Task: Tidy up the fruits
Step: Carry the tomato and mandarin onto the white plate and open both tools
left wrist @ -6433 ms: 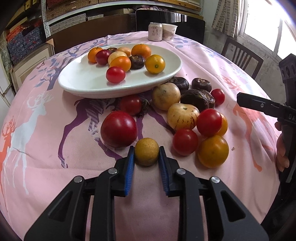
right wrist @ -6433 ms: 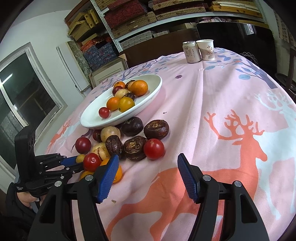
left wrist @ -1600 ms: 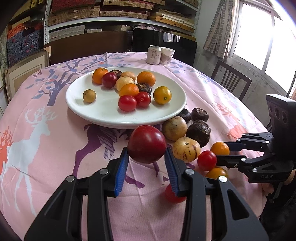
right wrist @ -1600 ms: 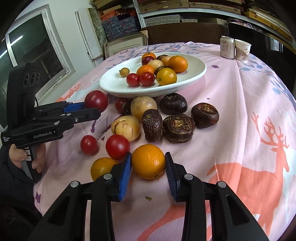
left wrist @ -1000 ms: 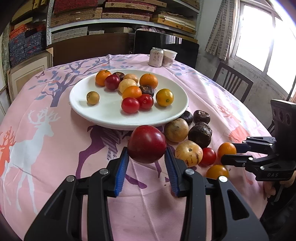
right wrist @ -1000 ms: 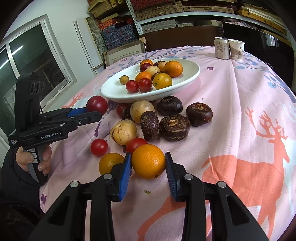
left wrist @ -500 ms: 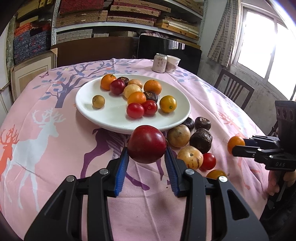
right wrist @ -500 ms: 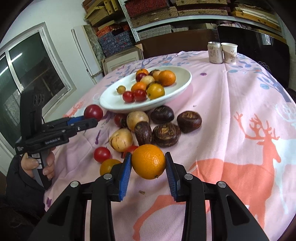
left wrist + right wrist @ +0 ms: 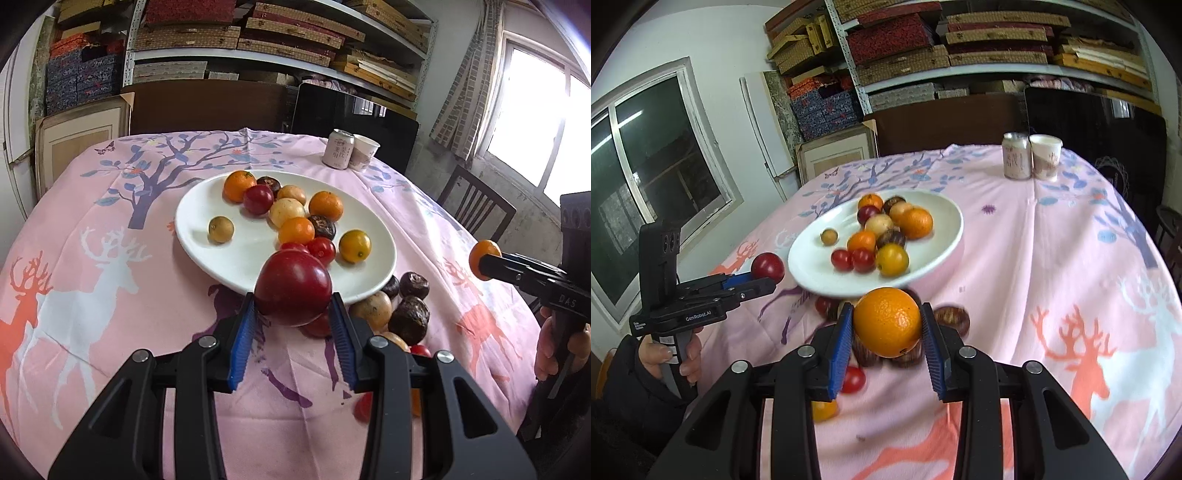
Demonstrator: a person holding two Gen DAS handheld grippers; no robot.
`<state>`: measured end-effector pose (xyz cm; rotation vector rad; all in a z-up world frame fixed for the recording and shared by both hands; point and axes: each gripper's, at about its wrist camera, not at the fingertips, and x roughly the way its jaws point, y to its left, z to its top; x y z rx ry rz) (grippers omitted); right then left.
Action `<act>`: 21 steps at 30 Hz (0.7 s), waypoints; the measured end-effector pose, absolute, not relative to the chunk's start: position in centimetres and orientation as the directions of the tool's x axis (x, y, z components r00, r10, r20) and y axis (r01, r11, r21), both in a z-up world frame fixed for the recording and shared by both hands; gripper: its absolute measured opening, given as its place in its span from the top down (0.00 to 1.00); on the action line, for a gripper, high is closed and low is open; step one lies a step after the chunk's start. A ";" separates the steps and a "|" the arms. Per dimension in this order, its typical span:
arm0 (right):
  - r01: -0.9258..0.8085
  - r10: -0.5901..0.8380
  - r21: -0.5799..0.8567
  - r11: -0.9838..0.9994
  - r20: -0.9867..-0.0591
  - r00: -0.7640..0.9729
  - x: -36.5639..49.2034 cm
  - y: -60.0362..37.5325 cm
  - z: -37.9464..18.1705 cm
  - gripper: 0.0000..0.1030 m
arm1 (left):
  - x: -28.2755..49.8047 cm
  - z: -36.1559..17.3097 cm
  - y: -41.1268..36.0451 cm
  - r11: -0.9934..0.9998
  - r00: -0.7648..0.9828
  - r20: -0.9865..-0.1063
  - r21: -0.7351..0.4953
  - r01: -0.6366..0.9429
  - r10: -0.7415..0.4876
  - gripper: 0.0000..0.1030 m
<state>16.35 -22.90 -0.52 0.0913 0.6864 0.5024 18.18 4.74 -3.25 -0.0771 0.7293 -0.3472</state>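
Fingers of our left gripper (image 9: 293,321) pinch a red fruit (image 9: 293,287); our right gripper (image 9: 886,328) pinches an orange (image 9: 887,321). Both fruits sit between the fingers, raised off the counter (image 9: 110,295), the plate (image 9: 236,266) just ahead.

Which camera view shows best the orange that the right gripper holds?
The right wrist view shows it best: the orange fills the centre, clamped between the blue pads of the right gripper. The left wrist view shows the same orange only small, at the right edge, partly hidden behind one finger.
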 end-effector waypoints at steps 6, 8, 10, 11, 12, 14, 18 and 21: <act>-0.469 0.486 0.187 0.863 -0.558 0.672 20.5 -17.3 0.8 0.65 | 21.9 -2.9 4.8 0.947 0.697 -0.641 -0.194 0.257 -0.320 0.62; -0.458 0.460 0.160 0.875 -0.573 0.679 21.9 -15.3 0.4 0.65 | 22.9 -3.6 4.9 0.946 0.683 -0.655 -0.206 0.252 -0.325 0.62; -0.444 0.447 0.161 0.881 -0.587 0.674 23.4 -13.6 0.0 0.65 | 23.3 -4.1 4.8 0.944 0.672 -0.665 -0.205 0.257 -0.327 0.62; -0.447 0.446 0.154 0.881 -0.587 0.676 24.0 -12.6 0.0 0.65 | 23.4 -4.4 4.7 0.944 0.669 -0.667 -0.203 0.260 -0.328 0.62; -0.452 0.442 0.141 0.881 -0.587 0.678 24.4 -11.8 -0.1 0.65 | 23.5 -4.5 4.8 0.944 0.668 -0.668 -0.203 0.262 -0.329 0.62; -0.455 0.433 0.123 0.882 -0.591 0.680 25.4 -10.3 -0.5 0.65 | 23.8 -5.0 4.8 0.944 0.658 -0.678 -0.204 0.259 -0.327 0.62; -0.459 0.429 0.110 0.881 -0.593 0.681 26.6 -9.1 -1.2 0.58 | 23.6 -5.0 5.1 0.945 0.677 -0.660 -0.206 0.252 -0.325 0.48; -0.449 0.432 0.128 0.884 -0.591 0.681 26.3 -9.7 -1.1 0.54 | 22.9 -4.2 5.8 0.944 0.710 -0.622 -0.223 0.244 -0.330 0.32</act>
